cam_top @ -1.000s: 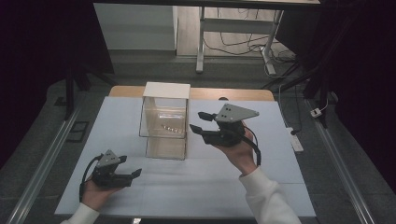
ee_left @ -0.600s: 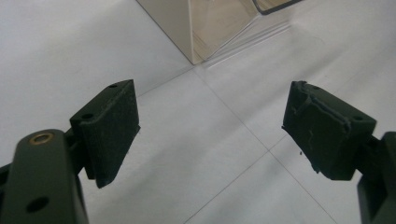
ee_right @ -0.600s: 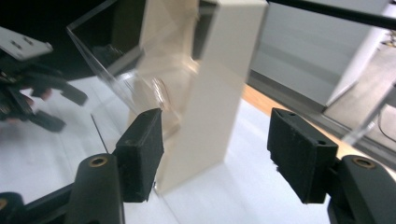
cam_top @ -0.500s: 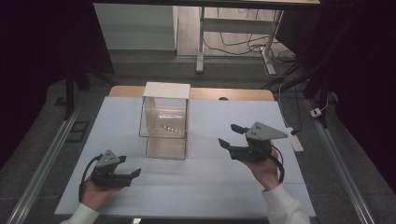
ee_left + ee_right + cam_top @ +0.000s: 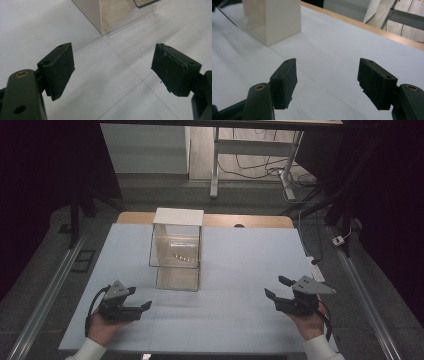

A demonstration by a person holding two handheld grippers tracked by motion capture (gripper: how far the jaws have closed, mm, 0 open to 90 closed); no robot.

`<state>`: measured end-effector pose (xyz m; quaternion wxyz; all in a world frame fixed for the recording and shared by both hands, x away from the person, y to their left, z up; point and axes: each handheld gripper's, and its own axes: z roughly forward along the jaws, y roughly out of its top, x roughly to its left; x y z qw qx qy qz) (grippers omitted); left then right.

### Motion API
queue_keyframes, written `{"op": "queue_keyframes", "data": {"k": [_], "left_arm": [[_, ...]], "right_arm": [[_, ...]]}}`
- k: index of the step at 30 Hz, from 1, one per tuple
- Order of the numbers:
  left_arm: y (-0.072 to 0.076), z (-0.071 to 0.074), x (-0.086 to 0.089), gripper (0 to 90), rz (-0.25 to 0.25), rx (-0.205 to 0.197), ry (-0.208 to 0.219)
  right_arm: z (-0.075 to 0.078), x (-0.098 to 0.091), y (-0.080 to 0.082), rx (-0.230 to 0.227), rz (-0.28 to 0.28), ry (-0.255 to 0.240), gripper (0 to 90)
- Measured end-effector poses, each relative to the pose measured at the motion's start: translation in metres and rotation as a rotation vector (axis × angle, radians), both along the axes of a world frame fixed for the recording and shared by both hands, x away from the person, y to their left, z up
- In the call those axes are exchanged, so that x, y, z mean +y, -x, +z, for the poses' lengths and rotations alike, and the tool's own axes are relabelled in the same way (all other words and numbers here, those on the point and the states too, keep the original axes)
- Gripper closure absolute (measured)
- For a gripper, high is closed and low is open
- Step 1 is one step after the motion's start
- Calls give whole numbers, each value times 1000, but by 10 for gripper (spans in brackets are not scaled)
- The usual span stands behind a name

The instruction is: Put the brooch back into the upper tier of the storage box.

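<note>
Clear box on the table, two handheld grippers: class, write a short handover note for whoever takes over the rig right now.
Left gripper: open, holding nothing, low at the near left of the table.
Right gripper: open, holding nothing, near right; its jaws have just been opening.
Clear box: upright at mid-table with its white top on and a few small items inside; both grippers are apart from it.
Done: neither gripper grips anything.
Left: cannot tell from this moment; probably the next approach to the box.
</note>
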<state>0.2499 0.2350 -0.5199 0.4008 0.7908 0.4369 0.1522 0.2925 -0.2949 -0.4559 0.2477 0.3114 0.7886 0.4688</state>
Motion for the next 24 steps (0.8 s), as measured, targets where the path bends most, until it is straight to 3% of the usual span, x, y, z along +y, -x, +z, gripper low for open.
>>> {"op": "queue_keyframes", "data": {"k": [10, 24], "left_arm": [[1, 1, 2, 182, 2, -6, 4], [1, 2, 3, 182, 1, -9, 13]], "right_arm": [[-34, -30, 5, 44, -26, 22, 309], [-42, -34, 3, 63, -16, 47, 312]]}}
